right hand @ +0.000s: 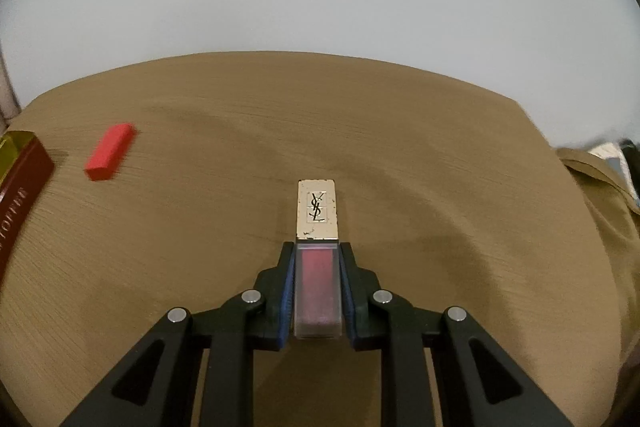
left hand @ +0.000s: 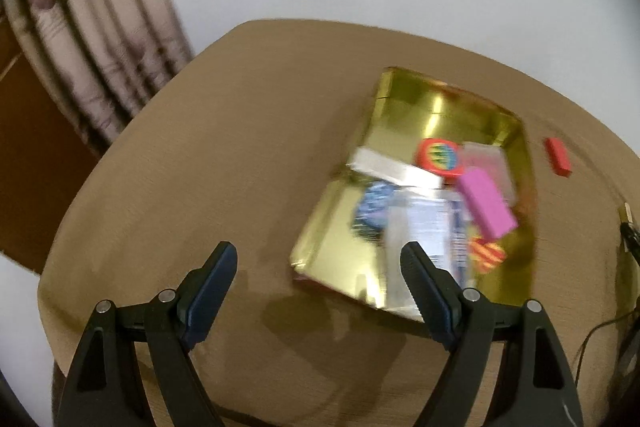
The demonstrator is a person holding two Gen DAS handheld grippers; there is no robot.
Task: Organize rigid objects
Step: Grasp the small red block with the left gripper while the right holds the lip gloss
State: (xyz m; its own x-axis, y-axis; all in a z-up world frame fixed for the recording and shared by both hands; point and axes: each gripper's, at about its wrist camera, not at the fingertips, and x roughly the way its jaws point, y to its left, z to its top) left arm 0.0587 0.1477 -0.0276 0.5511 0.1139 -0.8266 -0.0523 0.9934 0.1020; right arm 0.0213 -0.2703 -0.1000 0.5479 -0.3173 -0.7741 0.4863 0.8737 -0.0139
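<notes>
My right gripper (right hand: 317,247) is shut on a lip gloss tube (right hand: 317,279) with a clear pink body and a gold cap (right hand: 317,209) that points away over the tan table. A red block (right hand: 109,151) lies on the cloth to the far left, also seen as the red block (left hand: 557,155) right of the gold box. The gold-lined box (left hand: 404,115) holds a pink block (left hand: 486,205), a round red tin (left hand: 439,155), a white box (left hand: 394,171) and several other blurred items. My left gripper (left hand: 320,259) hangs open over the cloth, its right finger in front of the box's near edge.
The box's dark red outer wall (right hand: 20,187) shows at the left edge of the right wrist view. A patterned curtain (left hand: 96,39) hangs beyond the table's far left. A dark cable (left hand: 600,331) and a small clip-like object (left hand: 628,223) lie at the table's right side.
</notes>
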